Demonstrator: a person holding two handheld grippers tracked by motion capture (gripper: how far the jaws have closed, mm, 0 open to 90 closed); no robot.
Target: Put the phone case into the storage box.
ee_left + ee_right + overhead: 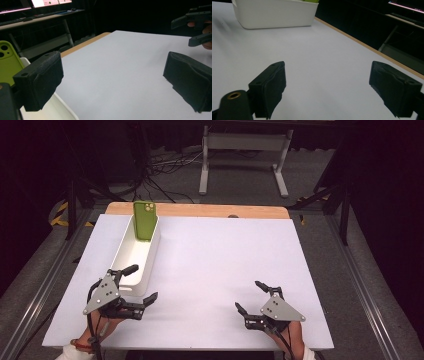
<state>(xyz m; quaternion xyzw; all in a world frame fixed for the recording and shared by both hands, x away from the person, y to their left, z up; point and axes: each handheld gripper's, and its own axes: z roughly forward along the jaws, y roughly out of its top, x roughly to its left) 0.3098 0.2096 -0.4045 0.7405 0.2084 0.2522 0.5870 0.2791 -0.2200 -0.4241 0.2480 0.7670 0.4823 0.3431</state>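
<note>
Fingers of left gripper (141, 283) and right gripper (247, 295) wide apart, empty.

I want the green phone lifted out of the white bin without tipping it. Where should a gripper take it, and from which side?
Probably from above, on its top half. The green phone stands nearly upright at the far end of the white bin, its upper part above the rim; close the jaws across its exposed long edges. The left gripper, open, is nearer.

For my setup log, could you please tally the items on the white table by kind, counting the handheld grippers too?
Green smartphone, standing on end in the bin: 1
White rectangular plastic bin: 1
Black two-jaw handheld grippers, left gripper and right gripper, both open: 2
Total: 4
</note>
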